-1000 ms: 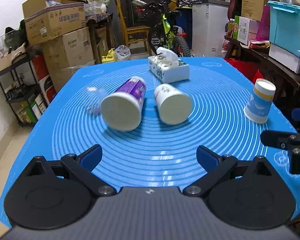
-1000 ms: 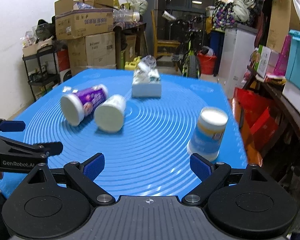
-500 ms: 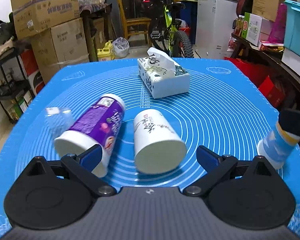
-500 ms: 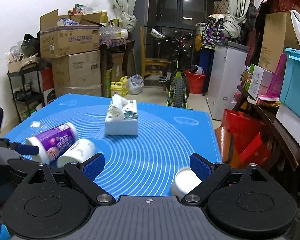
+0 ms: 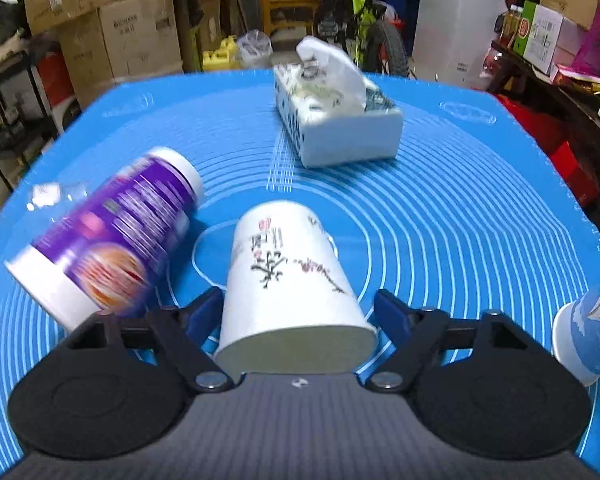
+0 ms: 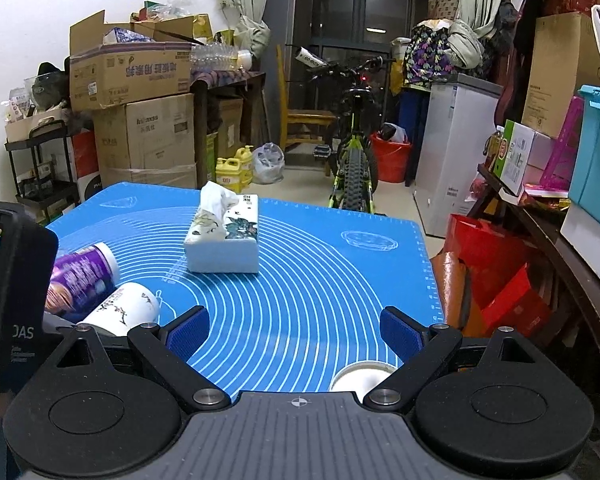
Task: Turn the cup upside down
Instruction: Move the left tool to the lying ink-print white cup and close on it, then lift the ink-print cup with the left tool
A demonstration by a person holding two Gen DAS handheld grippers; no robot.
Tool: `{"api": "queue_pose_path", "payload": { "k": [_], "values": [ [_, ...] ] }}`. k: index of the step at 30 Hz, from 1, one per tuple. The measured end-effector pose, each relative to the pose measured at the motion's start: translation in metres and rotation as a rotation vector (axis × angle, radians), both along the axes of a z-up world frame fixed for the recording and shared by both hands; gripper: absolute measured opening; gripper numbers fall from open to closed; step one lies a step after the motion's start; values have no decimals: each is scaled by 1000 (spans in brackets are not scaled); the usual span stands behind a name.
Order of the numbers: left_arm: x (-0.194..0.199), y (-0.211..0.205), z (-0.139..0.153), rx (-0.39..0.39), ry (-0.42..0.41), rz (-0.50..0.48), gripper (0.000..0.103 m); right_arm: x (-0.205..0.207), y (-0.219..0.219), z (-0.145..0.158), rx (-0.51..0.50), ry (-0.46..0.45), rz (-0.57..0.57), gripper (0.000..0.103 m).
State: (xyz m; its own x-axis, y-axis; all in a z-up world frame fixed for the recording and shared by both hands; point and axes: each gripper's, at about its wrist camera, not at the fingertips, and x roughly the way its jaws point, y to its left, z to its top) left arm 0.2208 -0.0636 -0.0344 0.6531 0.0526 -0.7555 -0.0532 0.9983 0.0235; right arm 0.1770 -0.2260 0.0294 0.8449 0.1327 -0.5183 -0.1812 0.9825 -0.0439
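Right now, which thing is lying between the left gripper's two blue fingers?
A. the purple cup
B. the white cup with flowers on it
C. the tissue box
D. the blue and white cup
B: the white flower cup lies on its side between the open fingers of the left gripper, while the purple cup lies off to the left.

My left gripper [image 5: 298, 312] holds its blue-padded fingers [image 5: 204, 312] spread wide; my right gripper [image 6: 296, 330] is likewise spread.

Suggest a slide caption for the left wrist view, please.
Open left gripper straddles a white floral cup lying on its side on the blue mat.
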Motion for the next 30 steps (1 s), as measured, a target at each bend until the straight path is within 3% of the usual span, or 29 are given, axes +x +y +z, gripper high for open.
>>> {"api": "queue_pose_path", "payload": {
  "k": [9,17,30],
  "values": [
    [-21,0,15,9,-37,-37,64,-6,-2,1,11,3,2,93],
    [-89,5,37,-18,-57,-101,64,-43,-1,11,23,4,9,93],
    [-151,18,12,-62,-25,-103,65,-117,20,-16,23,130,45,93]
  ]
}}
